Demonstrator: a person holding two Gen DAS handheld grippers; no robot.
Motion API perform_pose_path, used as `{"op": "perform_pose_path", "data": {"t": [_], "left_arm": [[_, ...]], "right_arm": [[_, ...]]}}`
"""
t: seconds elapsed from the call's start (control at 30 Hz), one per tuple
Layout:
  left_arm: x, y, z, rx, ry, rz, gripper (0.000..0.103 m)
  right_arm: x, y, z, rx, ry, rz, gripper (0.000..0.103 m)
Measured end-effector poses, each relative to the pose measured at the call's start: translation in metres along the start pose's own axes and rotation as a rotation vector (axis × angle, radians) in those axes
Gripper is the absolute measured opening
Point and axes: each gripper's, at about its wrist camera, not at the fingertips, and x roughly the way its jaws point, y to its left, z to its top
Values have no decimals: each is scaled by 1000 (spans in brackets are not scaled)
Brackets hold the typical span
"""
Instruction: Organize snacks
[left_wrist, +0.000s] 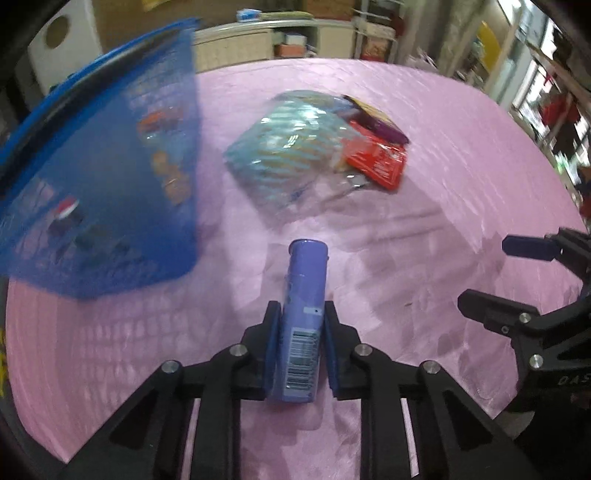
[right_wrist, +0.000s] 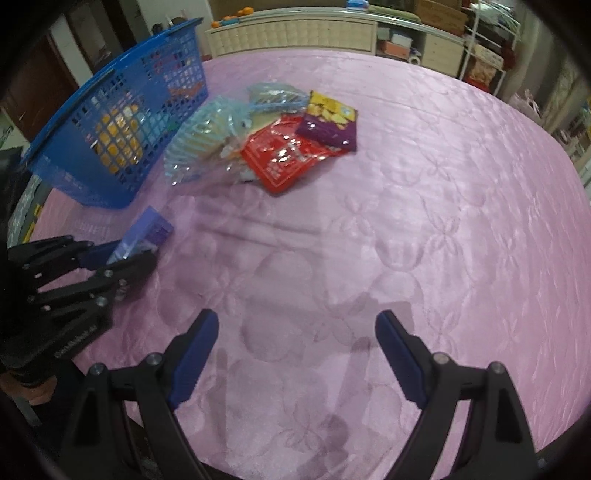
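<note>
My left gripper (left_wrist: 300, 314) is shut on a purple snack box (left_wrist: 303, 295) with a barcode, held above the pink tablecloth. It also shows in the right wrist view (right_wrist: 147, 230), at the left. A blue plastic basket (left_wrist: 110, 177) with several snacks inside stands to its left; it also shows in the right wrist view (right_wrist: 122, 122). A pile lies ahead: a light-blue striped bag (left_wrist: 284, 147), a red packet (left_wrist: 380, 162) and a purple-yellow packet (left_wrist: 373, 118). My right gripper (right_wrist: 295, 332) is open and empty over the cloth.
The pink quilted tablecloth (right_wrist: 424, 221) covers a round table. White cabinets and shelves (right_wrist: 295, 29) stand behind the far edge. The right gripper (left_wrist: 491, 273) shows at the right edge of the left wrist view.
</note>
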Motion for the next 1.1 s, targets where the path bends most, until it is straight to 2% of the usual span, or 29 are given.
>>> {"op": "perform_pose_path", "data": {"t": [0.1,0.17,0.33,0.43,0.63,0.83,0.97,1.1], "left_arm": [[-11,8,-12,-51,-9,-12,20],[-22,6,-18,-41,-19,-5,20],[-59,-16,-20,90,-78,1,20],[-76,-20,1,116,-131,-7,20],[-114,-15,22,131,-224,-19,20],[-146,9,44,113,-308,-9,20],[-156,28,60,105,-341,16,20],[-153,49,74,94,-335,41,20]], "right_arm": [[4,6,-1,-11,1,20,90],[4,9,0,-8,-4,34,90],[-7,17,2,19,-32,67,90],[-22,23,4,20,-59,68,90],[-61,27,22,11,-123,49,90],[-98,34,47,-21,-196,11,90],[-105,40,65,-55,-222,-24,90],[-97,46,85,-80,-216,-39,90]]}}
